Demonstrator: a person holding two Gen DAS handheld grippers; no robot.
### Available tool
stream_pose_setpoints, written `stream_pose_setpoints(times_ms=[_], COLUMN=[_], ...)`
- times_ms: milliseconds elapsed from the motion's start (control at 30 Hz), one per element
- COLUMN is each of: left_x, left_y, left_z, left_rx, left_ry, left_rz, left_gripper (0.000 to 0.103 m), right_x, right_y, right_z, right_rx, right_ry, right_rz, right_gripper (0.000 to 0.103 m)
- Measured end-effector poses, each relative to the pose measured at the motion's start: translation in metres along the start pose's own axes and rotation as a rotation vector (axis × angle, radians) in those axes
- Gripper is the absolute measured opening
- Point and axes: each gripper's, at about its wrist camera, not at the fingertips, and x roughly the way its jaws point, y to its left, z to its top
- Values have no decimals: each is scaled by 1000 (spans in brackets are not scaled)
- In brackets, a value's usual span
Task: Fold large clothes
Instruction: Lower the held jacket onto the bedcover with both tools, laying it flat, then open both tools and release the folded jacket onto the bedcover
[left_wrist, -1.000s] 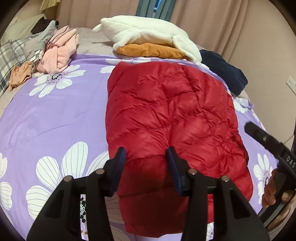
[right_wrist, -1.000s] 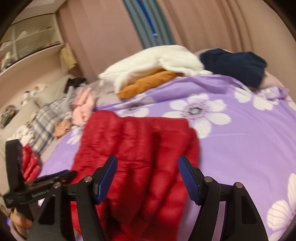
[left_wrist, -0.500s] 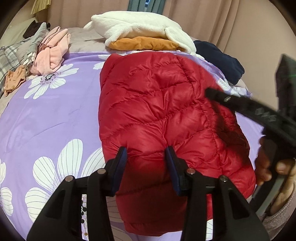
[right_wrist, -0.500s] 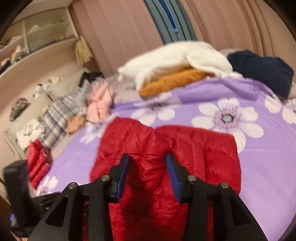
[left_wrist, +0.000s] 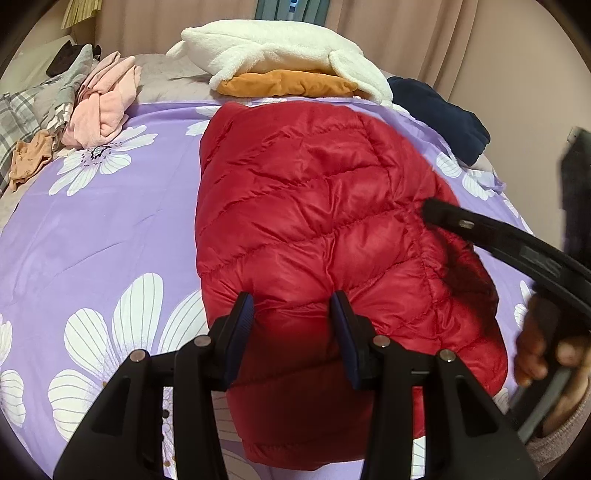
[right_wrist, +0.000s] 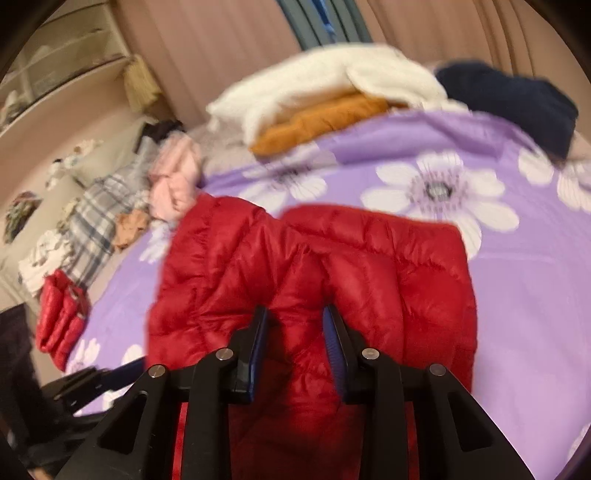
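A red puffer jacket (left_wrist: 317, 206) lies lengthwise on the purple flowered bedspread (left_wrist: 92, 236). My left gripper (left_wrist: 293, 314) is shut on the jacket's near hem, with padding bunched between its fingers. My right gripper (right_wrist: 295, 328) is shut on a fold of the same jacket (right_wrist: 388, 277) near its right side and lifts it a little. The right gripper also shows in the left wrist view (left_wrist: 436, 212), reaching in over the jacket's right edge.
A white fleece (left_wrist: 280, 51) on an orange garment (left_wrist: 288, 85) lies at the bed's far end, with a navy garment (left_wrist: 443, 114) at the right. Pink clothes (left_wrist: 103, 99) and plaid fabric (left_wrist: 22, 114) lie at the far left. A small red bundle (right_wrist: 61, 314) lies at the bed's left edge.
My right gripper has closed from wide open onto the jacket's right side. It has moved in over the jacket. My left gripper has kept its hold on the near hem.
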Motion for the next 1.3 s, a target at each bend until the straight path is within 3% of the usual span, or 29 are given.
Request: stream_pose_setpoints(times_ms=[100,267,533,800,1033,1300], left_x=[-1,-2,-3,-14,29,32], left_y=[-1,-4,-5,1,4,0], left_z=[-1,-3,-7,24,34,31], left_rx=[-2,11,13,-39,-32,9], left_ry=[-2,-4,-6,-86,23,20], left_rz=[2,13,4,-14,15,46], left_gripper=[43,43,44,43,47,47], right_x=[-22,-26,1,-1,0,2], right_y=[18,28,30,26,26,23], right_z=[-11,-29,-61,-66,-70,-71], right_rx=[-95,-155,-234,-207,-199,-189], right_ry=[-26,25,99,101,98,103], right_rz=[39,56,-44,-26,-20,-19], right_gripper=[34,34,34,34,34,34])
